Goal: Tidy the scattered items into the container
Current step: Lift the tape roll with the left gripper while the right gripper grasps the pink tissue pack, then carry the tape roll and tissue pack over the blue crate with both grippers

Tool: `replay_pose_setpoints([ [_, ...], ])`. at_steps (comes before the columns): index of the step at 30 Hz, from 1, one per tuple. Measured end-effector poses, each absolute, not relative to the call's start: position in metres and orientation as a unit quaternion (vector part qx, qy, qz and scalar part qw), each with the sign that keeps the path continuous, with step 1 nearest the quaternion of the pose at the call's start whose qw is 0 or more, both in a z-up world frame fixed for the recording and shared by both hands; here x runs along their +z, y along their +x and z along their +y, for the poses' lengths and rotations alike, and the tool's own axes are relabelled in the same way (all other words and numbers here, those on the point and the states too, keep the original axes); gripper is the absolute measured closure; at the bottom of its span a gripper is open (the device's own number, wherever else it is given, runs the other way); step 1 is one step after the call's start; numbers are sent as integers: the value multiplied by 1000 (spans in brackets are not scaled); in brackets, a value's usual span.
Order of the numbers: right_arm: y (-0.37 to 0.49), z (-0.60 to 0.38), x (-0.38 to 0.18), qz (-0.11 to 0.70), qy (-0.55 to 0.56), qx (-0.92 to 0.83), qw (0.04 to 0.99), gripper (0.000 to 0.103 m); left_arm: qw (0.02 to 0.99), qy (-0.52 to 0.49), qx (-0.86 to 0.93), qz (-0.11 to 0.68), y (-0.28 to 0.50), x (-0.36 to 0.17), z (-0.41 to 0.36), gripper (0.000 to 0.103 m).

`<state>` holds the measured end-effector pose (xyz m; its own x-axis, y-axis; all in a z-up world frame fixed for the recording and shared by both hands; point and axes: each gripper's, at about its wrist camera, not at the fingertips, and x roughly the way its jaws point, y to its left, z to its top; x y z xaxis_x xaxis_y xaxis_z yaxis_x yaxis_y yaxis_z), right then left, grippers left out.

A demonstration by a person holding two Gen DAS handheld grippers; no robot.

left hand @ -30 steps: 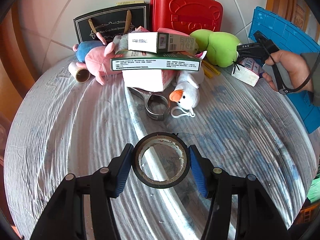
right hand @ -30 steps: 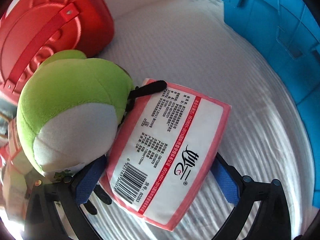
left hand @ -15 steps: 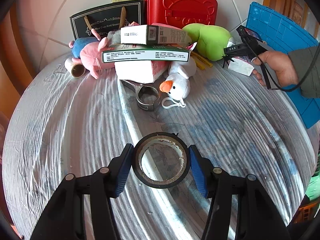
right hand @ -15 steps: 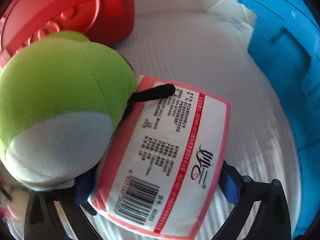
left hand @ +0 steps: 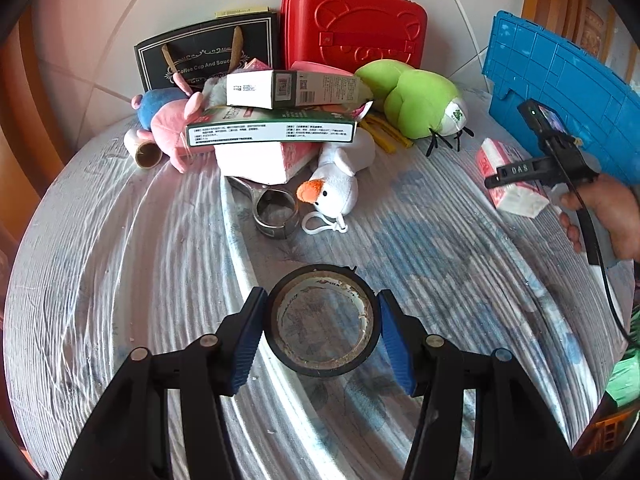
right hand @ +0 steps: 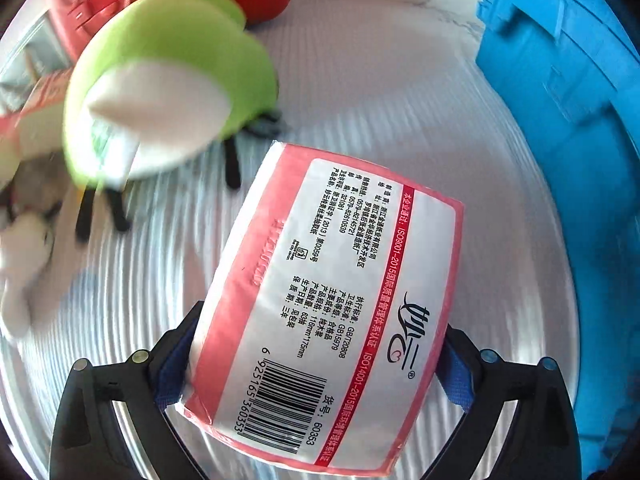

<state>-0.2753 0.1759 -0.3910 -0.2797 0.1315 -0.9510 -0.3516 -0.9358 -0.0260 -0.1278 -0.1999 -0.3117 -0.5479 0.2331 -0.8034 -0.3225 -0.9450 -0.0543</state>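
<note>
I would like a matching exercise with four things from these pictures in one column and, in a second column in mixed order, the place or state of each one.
Things:
1. black tape roll
2. tissue pack
3. red case
4. white duck plush

Places or states:
A. stands upright behind the pile, at the wall
B. gripped between the pads of the left gripper
C. lies on the table beside a metal ring
D. gripped in the right gripper, near the blue container

Pairs: 1-B, 2-D, 3-A, 4-C
</note>
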Motion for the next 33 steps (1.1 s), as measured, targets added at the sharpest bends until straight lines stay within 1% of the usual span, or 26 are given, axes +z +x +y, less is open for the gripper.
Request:
replay_pose_setpoints([
  [7, -184, 137, -388, 77, -605, 783, 118, 4, 160, -442, 881, 57, -112, -293, -178, 48],
  [9, -161, 124, -385, 62, -611, 783, 101, 4, 157, -440, 882, 63, -107, -286, -173, 48],
  [13, -125, 107, -366, 48, -605, 792, 73, 4, 148, -433, 886, 77, -99, -264, -163, 48],
  [18, -110, 102, -305, 27, -559, 827, 45, 4, 129, -417, 895, 92, -90, -232, -150, 48],
  [20, -69, 117, -284, 24, -535, 844, 36, 4, 120, -409, 900, 92, -87, -218, -145, 48],
  [22, -55, 131, -256, 27, -510, 859, 27, 4, 114, -401, 904, 91, -85, -203, -140, 48],
  [29, -50, 146, -166, 28, -434, 901, 3, 4, 116, -359, 921, 93, -76, -141, -111, 48],
  [33, -38, 157, -126, 22, -400, 916, -3, 4, 116, -330, 932, 99, -71, -109, -92, 48],
])
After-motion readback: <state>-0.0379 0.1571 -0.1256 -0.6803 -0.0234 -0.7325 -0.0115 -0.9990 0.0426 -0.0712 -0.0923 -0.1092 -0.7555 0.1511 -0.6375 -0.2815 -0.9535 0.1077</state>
